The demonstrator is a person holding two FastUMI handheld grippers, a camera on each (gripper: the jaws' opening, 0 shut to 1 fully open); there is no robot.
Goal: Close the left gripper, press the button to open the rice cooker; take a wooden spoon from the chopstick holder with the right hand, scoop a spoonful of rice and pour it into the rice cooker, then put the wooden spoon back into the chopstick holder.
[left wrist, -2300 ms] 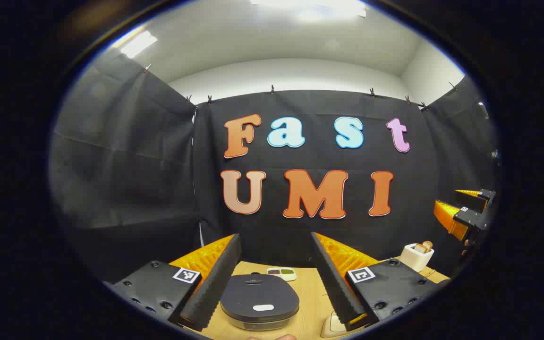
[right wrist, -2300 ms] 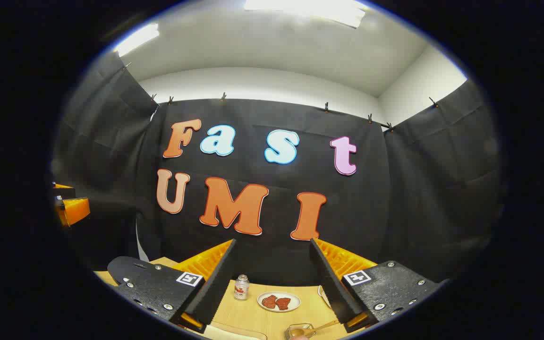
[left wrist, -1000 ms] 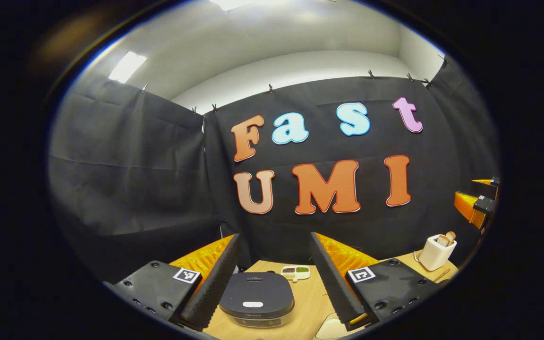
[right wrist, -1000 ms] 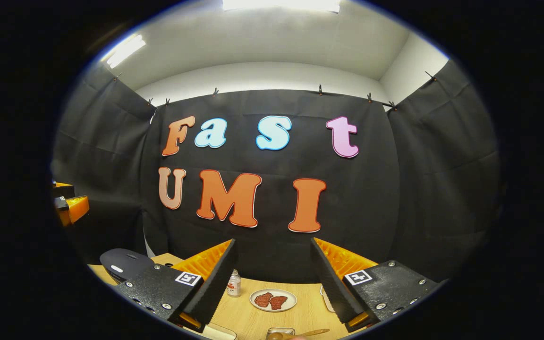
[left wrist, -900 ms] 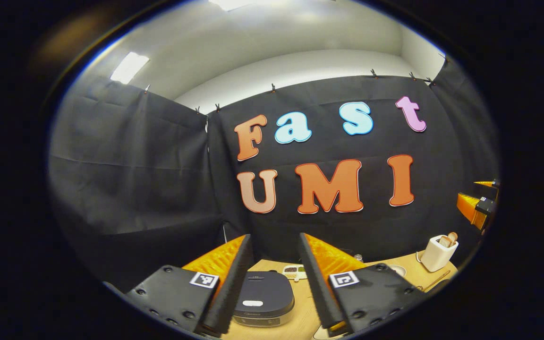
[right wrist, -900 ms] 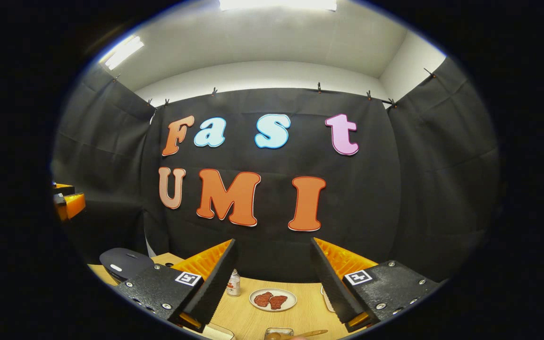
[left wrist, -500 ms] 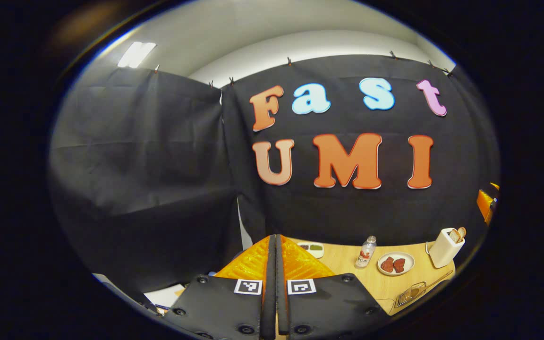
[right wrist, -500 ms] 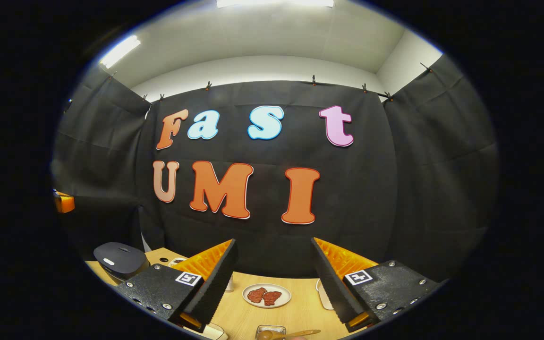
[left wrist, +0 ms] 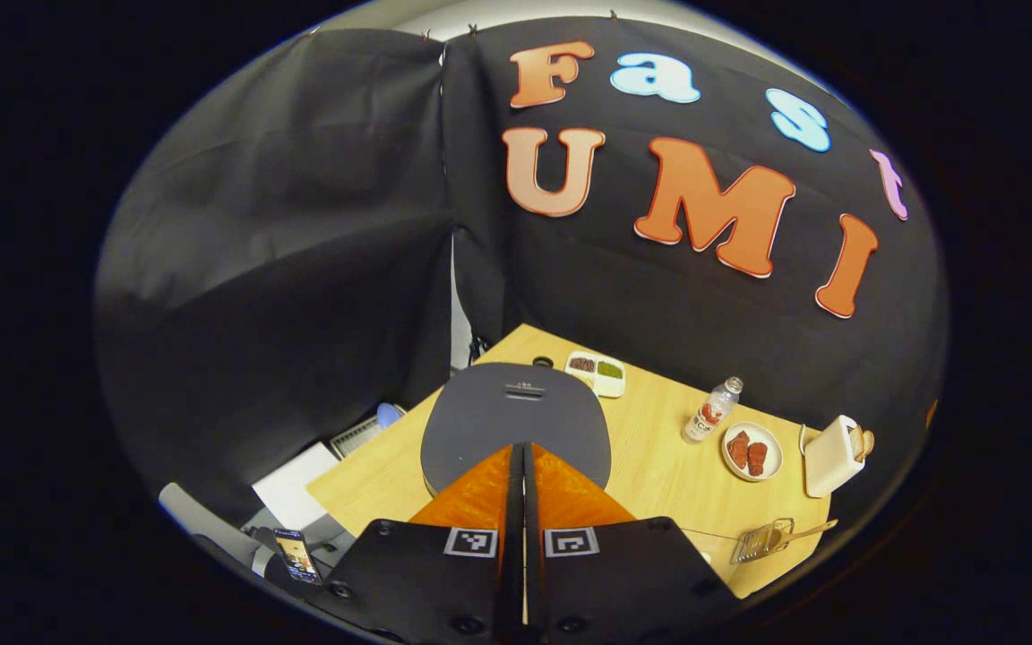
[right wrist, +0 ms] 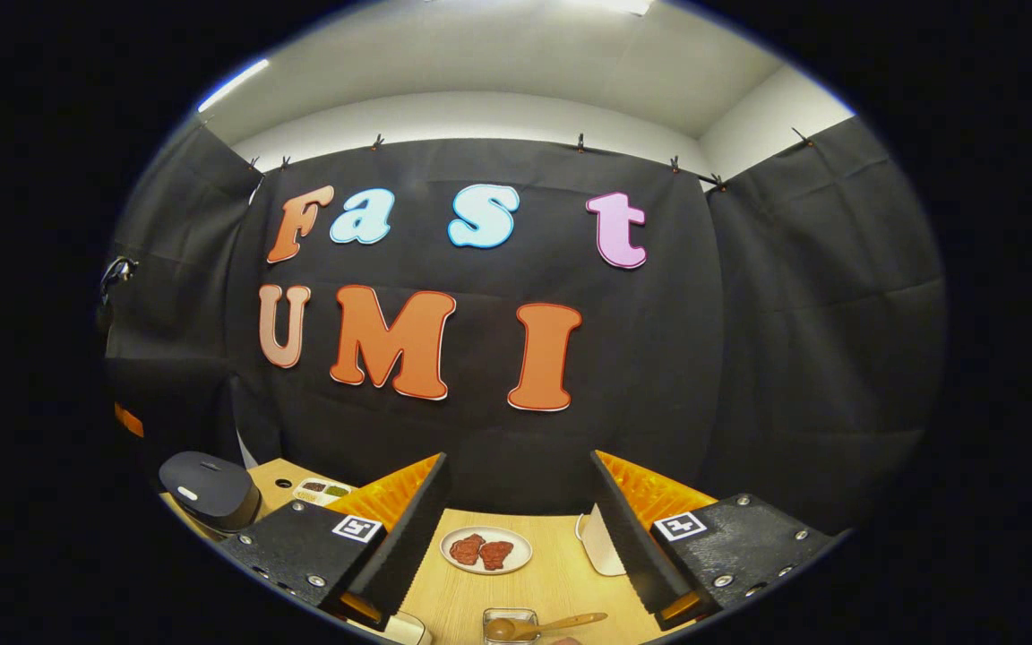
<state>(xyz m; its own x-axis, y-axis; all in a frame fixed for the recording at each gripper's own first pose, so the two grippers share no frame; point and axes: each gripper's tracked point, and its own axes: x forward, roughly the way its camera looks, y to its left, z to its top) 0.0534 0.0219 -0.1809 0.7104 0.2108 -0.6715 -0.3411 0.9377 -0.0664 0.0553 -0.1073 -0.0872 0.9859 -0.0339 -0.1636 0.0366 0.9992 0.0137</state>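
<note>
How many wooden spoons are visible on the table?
2: one wooden spoon lies across the glass dish at the front; another spoon stands in the chopstick holder. More may be hidden.

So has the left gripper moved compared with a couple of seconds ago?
Yes. The left gripper has shut and tipped downward over the rice cooker, judged against the table.

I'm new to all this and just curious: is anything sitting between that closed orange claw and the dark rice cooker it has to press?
Nothing visible. The left gripper is shut and points straight down at the rice cooker, whose lid is bare. The bottle and plate stand off to the side.
</note>
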